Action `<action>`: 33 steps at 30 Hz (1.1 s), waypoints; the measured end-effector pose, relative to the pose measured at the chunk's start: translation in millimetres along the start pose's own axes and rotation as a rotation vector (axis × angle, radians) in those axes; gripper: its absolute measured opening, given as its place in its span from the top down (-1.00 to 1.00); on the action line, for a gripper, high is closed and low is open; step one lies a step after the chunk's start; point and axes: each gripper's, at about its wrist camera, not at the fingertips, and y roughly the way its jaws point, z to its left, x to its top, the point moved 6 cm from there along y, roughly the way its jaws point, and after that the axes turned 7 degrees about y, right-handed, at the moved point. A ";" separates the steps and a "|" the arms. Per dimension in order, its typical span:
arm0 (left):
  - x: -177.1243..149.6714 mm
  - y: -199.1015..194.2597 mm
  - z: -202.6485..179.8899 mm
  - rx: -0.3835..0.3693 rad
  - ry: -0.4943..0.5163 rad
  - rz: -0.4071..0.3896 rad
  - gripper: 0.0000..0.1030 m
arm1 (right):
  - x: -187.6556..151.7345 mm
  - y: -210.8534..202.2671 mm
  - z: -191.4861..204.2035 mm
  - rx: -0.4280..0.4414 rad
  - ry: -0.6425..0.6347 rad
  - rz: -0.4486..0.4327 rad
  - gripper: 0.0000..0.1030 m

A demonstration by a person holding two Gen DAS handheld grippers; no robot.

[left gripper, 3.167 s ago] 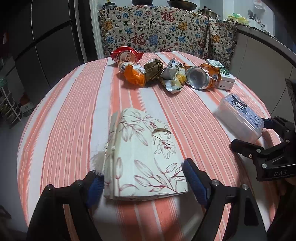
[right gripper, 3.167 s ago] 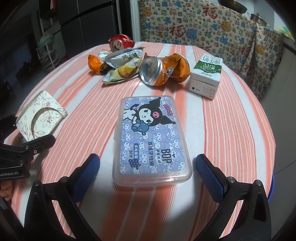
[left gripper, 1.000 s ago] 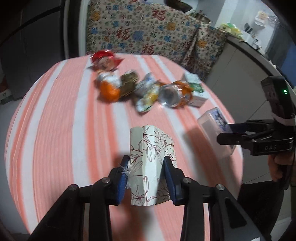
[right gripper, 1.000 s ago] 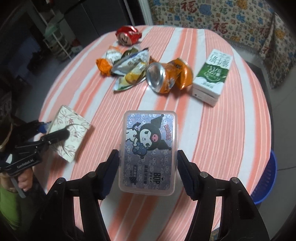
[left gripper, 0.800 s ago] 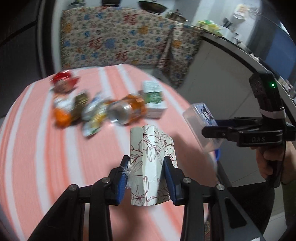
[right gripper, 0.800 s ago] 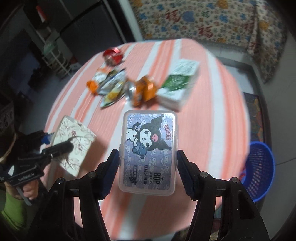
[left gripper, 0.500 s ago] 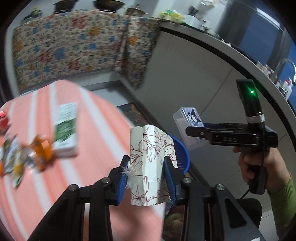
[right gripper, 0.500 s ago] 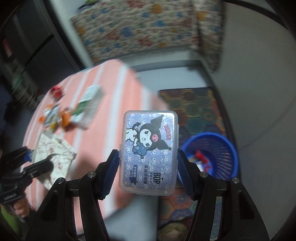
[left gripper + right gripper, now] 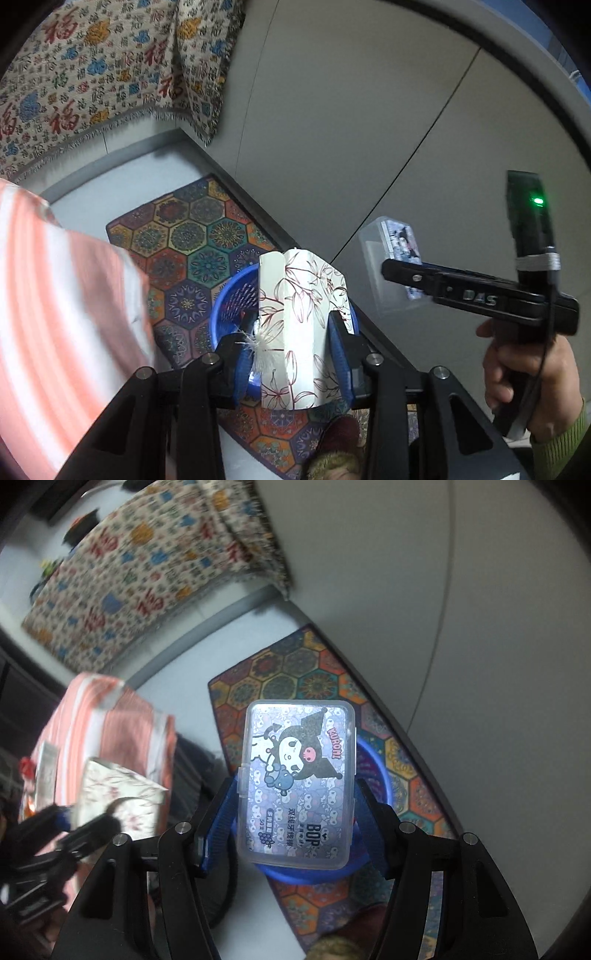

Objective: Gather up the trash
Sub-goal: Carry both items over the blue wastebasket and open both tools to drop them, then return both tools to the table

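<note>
My left gripper [image 9: 291, 354] is shut on a white floral tissue pack [image 9: 295, 325] and holds it in the air above a blue trash basket [image 9: 232, 299] on the floor. My right gripper [image 9: 295, 805] is shut on a clear plastic floss-pick box with a cartoon label [image 9: 299, 786], held above the same blue basket [image 9: 373, 764]. The right gripper and its box also show in the left wrist view [image 9: 399, 258], to the right of the tissue pack. The left gripper with the tissue pack shows blurred at the left of the right wrist view [image 9: 118, 797].
The basket stands on a colourful hexagon-patterned mat [image 9: 192, 240] beside a grey cabinet wall [image 9: 351, 129]. The table with the orange-striped cloth [image 9: 55, 314] is at the left, with remaining trash [image 9: 33, 786] on it. A patterned fabric cover [image 9: 92, 66] hangs behind.
Both grippers have swung right, away from the table, carrying the tissue pack and the floss box. They now hang over the blue basket on the floor.
</note>
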 end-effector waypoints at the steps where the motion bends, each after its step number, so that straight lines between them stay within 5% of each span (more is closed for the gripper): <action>1: 1.6 6.3 0.3 0.004 0.001 0.006 0.25 | 0.2 2.2 -2.0 0.009 0.016 -0.004 -0.24; 8: 8.3 50.5 5.2 0.038 0.020 0.020 0.16 | 8.8 15.0 -16.1 0.066 0.103 -0.011 -0.28; 10: 11.3 63.3 6.0 0.031 0.018 0.025 -0.13 | 10.4 14.2 -18.2 0.084 0.127 -0.020 -0.41; 15: 19.6 60.9 4.2 0.042 0.010 0.001 -0.15 | 21.4 -11.5 -19.7 0.053 0.146 -0.139 -0.62; 20: 25.1 -3.3 -6.9 0.032 0.035 -0.127 -0.15 | 30.3 -44.4 -6.1 -0.050 0.075 -0.304 -0.96; 25: 16.0 -94.0 -11.5 0.065 0.029 -0.246 -0.33 | 33.6 -77.3 26.4 -0.111 -0.023 -0.456 -0.97; 29: -27.2 -162.5 0.2 0.124 0.010 -0.321 -0.54 | 22.0 -108.9 68.4 -0.123 -0.157 -0.589 -0.99; 33: -101.1 -191.4 37.0 0.259 -0.011 -0.261 -0.55 | -2.6 -110.6 122.4 -0.113 -0.331 -0.614 -0.99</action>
